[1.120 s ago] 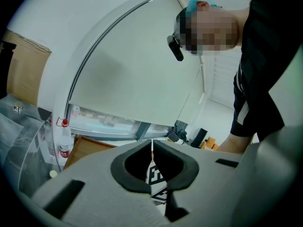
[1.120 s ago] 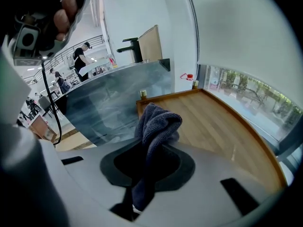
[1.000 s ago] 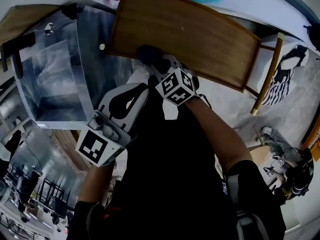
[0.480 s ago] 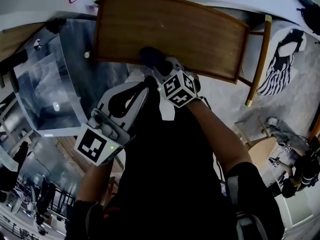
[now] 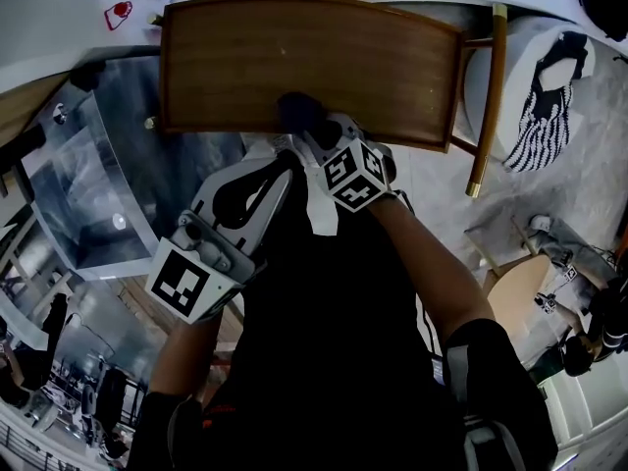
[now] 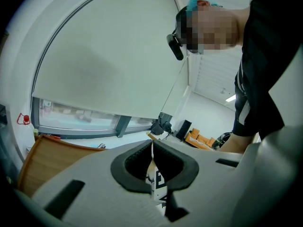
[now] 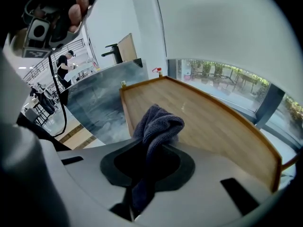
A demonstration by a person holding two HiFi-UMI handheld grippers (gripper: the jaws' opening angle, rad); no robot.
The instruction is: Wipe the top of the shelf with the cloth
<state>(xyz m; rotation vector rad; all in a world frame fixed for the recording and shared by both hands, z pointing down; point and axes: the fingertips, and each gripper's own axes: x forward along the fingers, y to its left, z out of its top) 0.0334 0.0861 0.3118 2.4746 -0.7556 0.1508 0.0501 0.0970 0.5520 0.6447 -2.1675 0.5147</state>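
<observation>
The shelf top [image 5: 294, 57] is a curved brown wooden board with a raised rim, lying straight ahead in the head view. A dark grey-blue cloth [image 5: 299, 114] sits bunched at its near edge, pinched in my right gripper [image 5: 312, 135], whose marker cube shows just behind. In the right gripper view the cloth [image 7: 158, 122] bulges up out of the right gripper [image 7: 150, 148], with the shelf top [image 7: 199, 112] stretching beyond it. My left gripper [image 5: 285, 160] hovers beside the right one, short of the shelf. Its jaws meet with nothing between them in the left gripper view [image 6: 151, 145].
A glass panel [image 5: 108, 184] runs along the shelf's left side, with a lower floor visible through it. A brass-coloured post [image 5: 486, 96] stands at the shelf's right end. A striped bag [image 5: 545, 116] lies on a white surface beyond it.
The head view has swung, so the shelf now sits more to the left and squarer in the frame. Both grippers and the cloth keep their places at the shelf's near edge.
</observation>
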